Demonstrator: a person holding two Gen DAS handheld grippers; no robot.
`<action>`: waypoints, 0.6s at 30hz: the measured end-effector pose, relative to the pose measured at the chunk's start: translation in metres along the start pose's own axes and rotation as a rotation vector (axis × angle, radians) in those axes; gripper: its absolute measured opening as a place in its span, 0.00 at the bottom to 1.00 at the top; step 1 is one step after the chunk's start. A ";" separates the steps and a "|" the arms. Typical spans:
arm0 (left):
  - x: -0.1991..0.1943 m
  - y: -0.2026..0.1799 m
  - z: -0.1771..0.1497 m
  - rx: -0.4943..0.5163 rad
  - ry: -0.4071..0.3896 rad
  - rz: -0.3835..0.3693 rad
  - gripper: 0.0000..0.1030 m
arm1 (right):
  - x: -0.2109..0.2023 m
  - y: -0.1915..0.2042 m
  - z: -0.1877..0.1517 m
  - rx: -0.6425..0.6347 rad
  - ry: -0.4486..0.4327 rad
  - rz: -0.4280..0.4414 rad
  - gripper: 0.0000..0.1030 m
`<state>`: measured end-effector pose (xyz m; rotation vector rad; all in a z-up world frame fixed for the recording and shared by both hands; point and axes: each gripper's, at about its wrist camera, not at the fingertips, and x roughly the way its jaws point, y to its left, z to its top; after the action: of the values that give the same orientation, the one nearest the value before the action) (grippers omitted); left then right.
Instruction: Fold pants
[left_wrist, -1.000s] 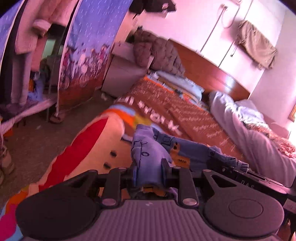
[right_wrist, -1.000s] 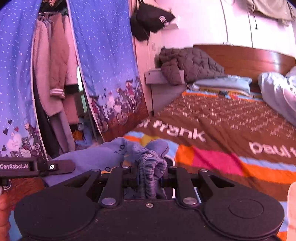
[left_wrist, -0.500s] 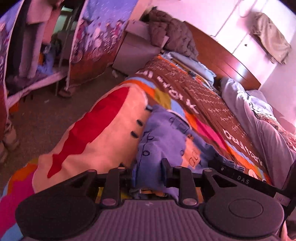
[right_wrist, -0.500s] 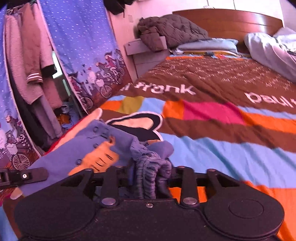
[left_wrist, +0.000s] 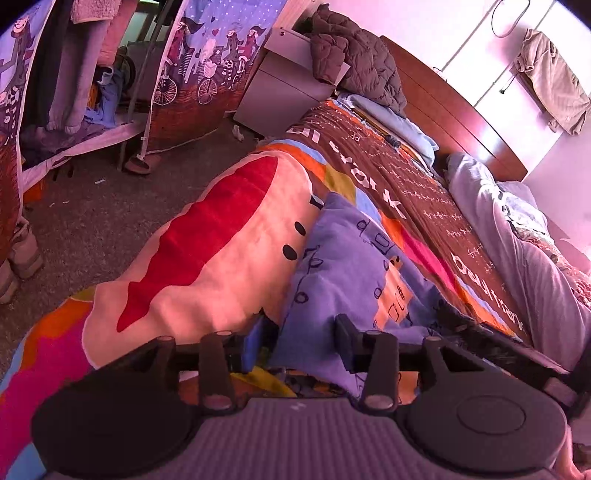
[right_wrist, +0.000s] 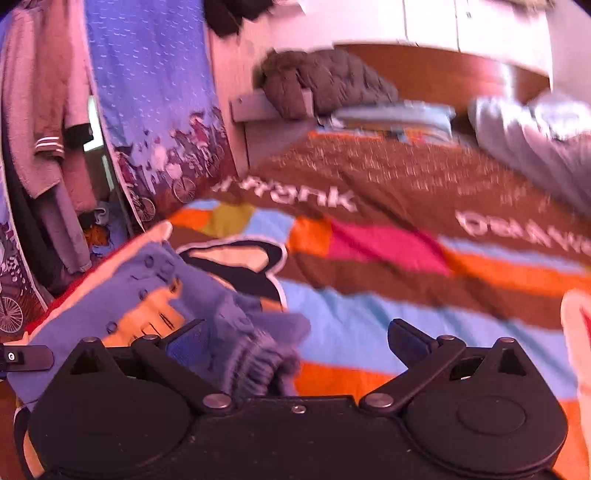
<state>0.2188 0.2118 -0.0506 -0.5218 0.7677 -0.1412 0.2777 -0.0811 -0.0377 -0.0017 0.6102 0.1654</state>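
1. My left gripper (left_wrist: 297, 345) is partway open and its jaws are opening. The pants (left_wrist: 347, 266) lie between the fingers, but the pads no longer squeeze the cloth.

2. My right gripper (right_wrist: 295, 338) has its jaws spread wide and they are opening too. The ribbed cuff (right_wrist: 255, 354) of the pants sits between them, close to the left-hand finger and apart from the right-hand one, so nothing is held there.

3. The pants rest on the bedspread (left_wrist: 229, 258), at the near corner of the bed, right in front of both grippers.

4. From my left gripper the cloth runs straight ahead and a little to the right, away from me along the bed. From my right gripper the folded bulk lies ahead and to the left, toward my left gripper, whose black finger shows at the left edge of the right-hand view.

5. So the long axis of the bundle runs away from my left gripper, and the short edge nearest me spans between my two grippers.

6. I judge both grippers equally near that edge; the far end lies ahead of the left one, so the next fold calls for reaching forward along that line.
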 end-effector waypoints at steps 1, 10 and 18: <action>0.000 -0.001 0.000 0.006 0.005 -0.002 0.54 | 0.005 0.003 0.000 -0.018 0.020 -0.006 0.99; 0.001 -0.018 -0.006 0.114 0.021 0.020 0.75 | 0.016 -0.009 -0.006 0.129 0.126 -0.056 0.99; -0.002 -0.036 -0.012 0.218 0.047 0.090 0.88 | -0.027 0.026 -0.030 -0.101 0.104 -0.112 0.99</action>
<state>0.2114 0.1765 -0.0387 -0.2780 0.8089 -0.1519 0.2349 -0.0606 -0.0456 -0.1429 0.7035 0.0879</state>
